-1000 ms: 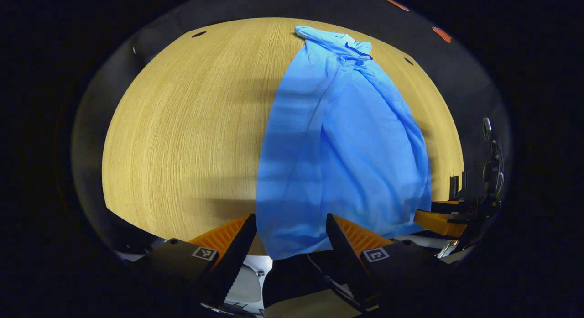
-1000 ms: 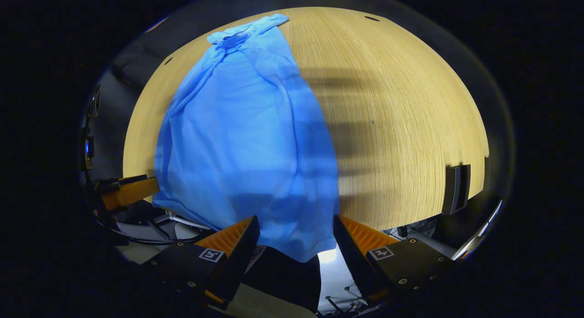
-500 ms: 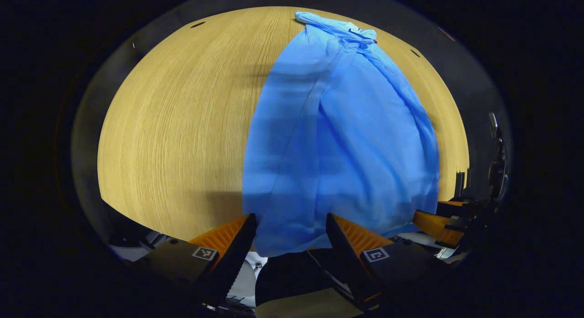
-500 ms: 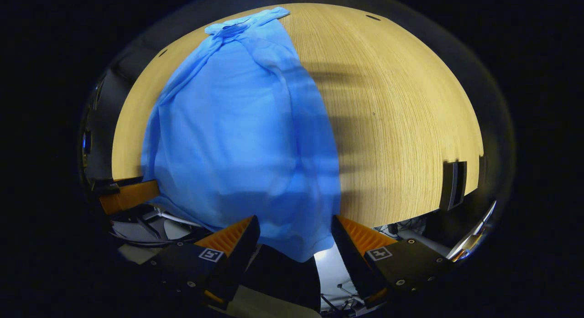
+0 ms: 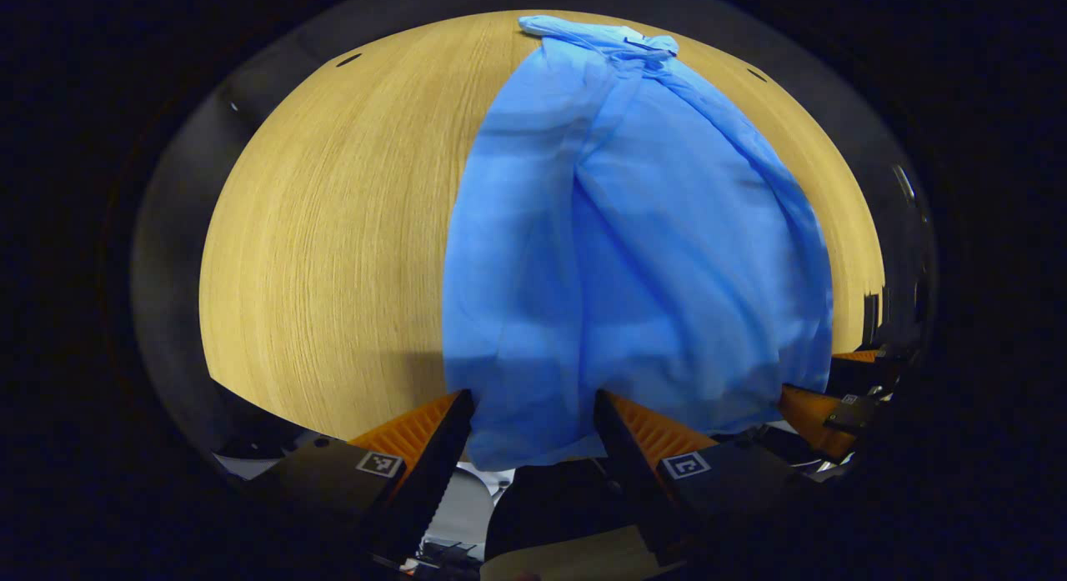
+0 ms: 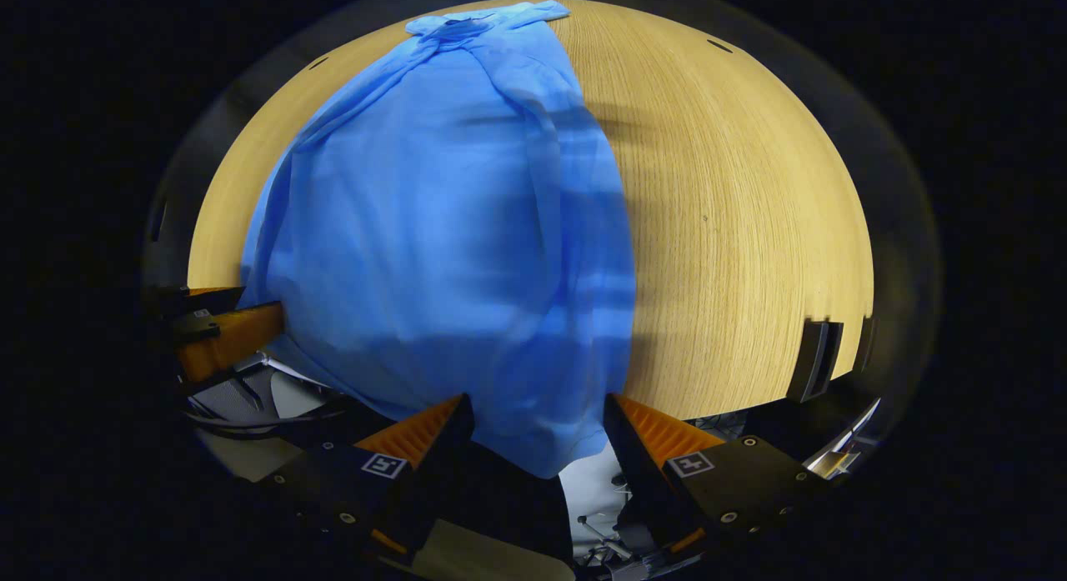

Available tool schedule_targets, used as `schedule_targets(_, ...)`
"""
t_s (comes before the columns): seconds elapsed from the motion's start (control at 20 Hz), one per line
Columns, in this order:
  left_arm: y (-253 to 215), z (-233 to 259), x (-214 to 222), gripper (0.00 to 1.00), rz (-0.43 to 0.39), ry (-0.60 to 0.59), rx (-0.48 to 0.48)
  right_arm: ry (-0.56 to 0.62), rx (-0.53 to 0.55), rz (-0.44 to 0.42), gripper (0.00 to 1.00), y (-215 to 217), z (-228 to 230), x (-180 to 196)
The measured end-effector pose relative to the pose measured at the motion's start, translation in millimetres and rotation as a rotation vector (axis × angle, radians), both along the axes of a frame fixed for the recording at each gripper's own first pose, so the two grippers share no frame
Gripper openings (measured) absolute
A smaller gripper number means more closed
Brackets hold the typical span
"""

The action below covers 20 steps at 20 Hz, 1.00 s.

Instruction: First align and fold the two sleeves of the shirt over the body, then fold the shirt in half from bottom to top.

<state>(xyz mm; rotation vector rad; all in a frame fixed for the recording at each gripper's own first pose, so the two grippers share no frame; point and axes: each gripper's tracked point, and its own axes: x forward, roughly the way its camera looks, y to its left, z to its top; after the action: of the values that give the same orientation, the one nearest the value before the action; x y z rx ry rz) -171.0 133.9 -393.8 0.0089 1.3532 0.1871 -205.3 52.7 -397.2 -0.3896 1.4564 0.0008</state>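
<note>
- Left gripper (image 5: 533,418): fingers wide apart, shirt hem corner hanging in the gap between them; neither finger looks pressed on cloth, so no grip yet.
- Right gripper (image 6: 538,423): same, fingers spread w/ the other hem corner sagging between, not clamped.
- Shirt (image 5: 617,247): blue, long and narrow on the wooden table (image 5: 333,231); bottom hem overhangs the near table edge, collar at the far end. Sides look folded in over the body, so sleeves prob. done; bottom-to-top fold looks next (my read).
- Far end: collar area bunched, lengthwise creases running toward it.
- Risks:
  - Closing too shallow → catches 1 layer only; folded-in sides drop open on lift.
  - Corners gripped at unequal depth → hem goes up skewed, fold lands crooked vs collar.
  - Thin, limp cloth → could slip from fingers mid-carry or drag the whole shirt along the table instead of folding.
  - Existing creases may get pressed in.
</note>
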Motion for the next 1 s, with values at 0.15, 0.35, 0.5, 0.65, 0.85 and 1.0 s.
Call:
schedule_targets(0.15, -1.9, 0.2, -0.3, 0.96, 0.000, -0.001, 0.005, -0.011, -0.003, -0.003, 0.91, -3.9, 2.5, 0.9)
schedule_targets(0.35, -4.1, -1.0, 0.2, 0.84, 0.021, -0.010, -0.005, -0.015, 0.006, -0.007, 0.65, -7.3, 1.6, 0.8)
schedule_targets(0.5, -9.2, 0.1, 2.1, 0.39, 0.043, -0.037, -0.046, -0.022, 0.036, -0.025, 0.39, -4.7, 1.6, 2.4)
schedule_targets(0.65, -11.7, -1.0, 3.0, 0.08, 0.072, -0.059, -0.076, -0.034, 0.100, -0.075, 0.06, -0.9, 1.1, 3.6)
schedule_targets(0.85, -15.9, -0.9, 6.7, 0.04, 0.087, -0.067, -0.107, -0.013, 0.139, -0.113, 0.01, 1.7, 3.3, 5.4)
schedule_targets(1.0, -18.5, 7.6, 17.7, 0.04, 0.083, -0.088, -0.116, -0.042, 0.147, -0.066, 0.01, 8.2, 13.1, 25.3)
